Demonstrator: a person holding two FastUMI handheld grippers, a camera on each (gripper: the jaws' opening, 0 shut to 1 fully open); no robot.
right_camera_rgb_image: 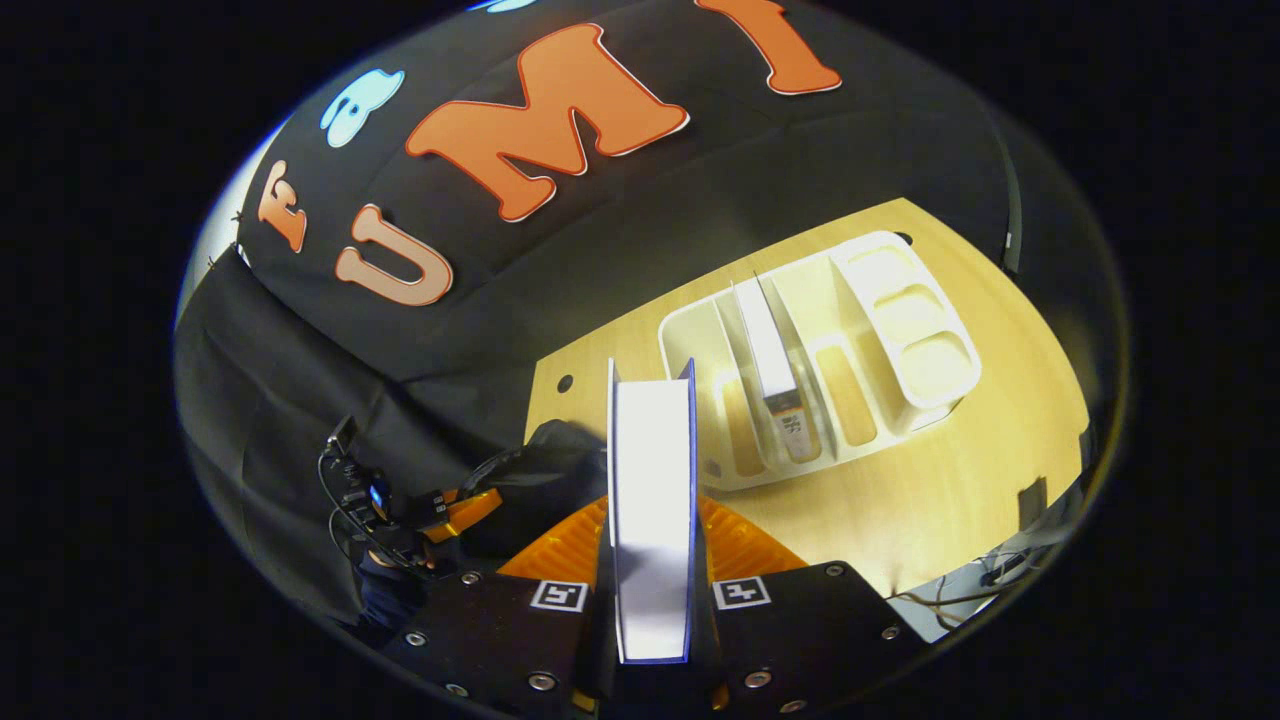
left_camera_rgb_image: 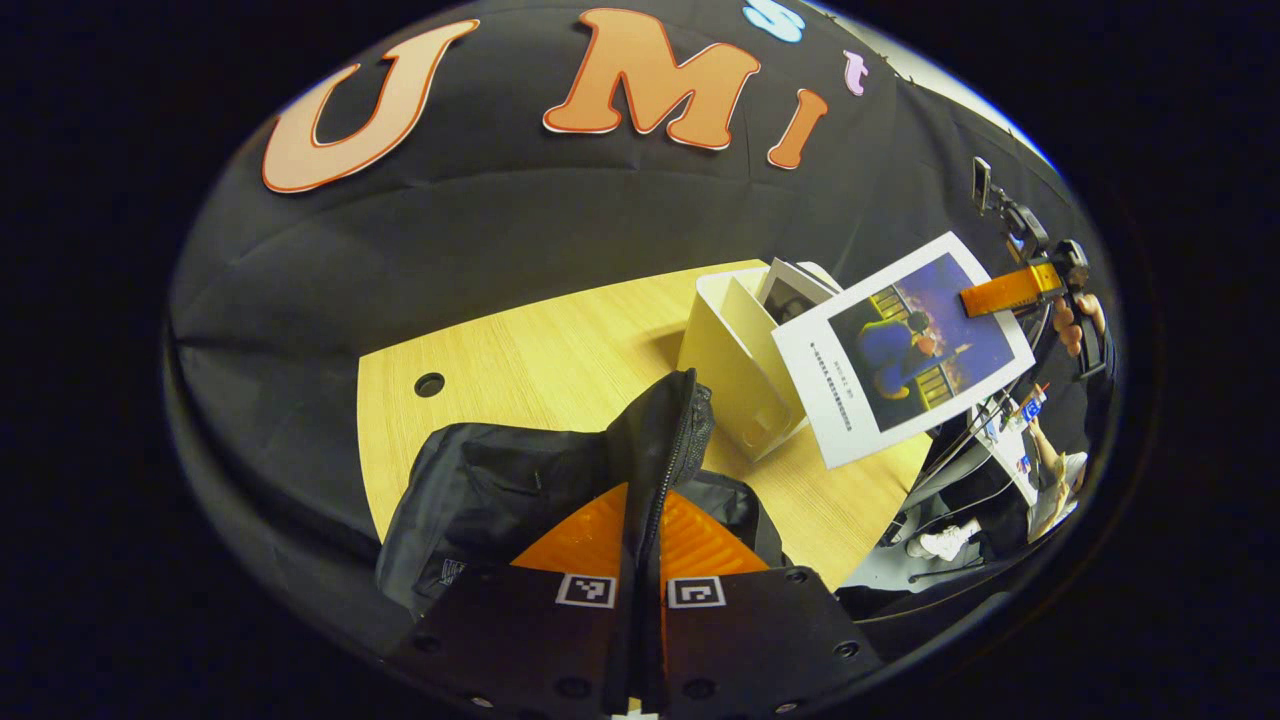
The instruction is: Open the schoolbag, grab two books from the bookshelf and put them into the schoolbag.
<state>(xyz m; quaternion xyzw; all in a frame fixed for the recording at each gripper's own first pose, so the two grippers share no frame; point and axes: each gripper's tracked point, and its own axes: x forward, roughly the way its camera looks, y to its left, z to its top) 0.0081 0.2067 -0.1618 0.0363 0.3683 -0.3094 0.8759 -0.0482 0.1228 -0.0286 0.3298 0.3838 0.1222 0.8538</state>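
I am gripping the book [right_camera_rgb_image: 652, 500] edge-on in the right gripper [right_camera_rgb_image: 652, 590], raised near the bookshelf [right_camera_rgb_image: 905, 330] where another book [right_camera_rgb_image: 770, 355] is standing. My left gripper [left_camera_rgb_image: 640, 560] is pinching the schoolbag [left_camera_rgb_image: 500, 480]'s zipper flap on the table [left_camera_rgb_image: 520, 340], its inside hidden.

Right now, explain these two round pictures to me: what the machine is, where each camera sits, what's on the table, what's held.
No robot here: a person carries a handheld two-finger gripper in each hand, with a camera riding on each one.

The left gripper view looks along the left gripper, shut on the black schoolbag's zipper edge.

The right gripper view looks along the right gripper, shut on a book seen edge-on.

On the wooden table stands a white bookshelf with another book in it.
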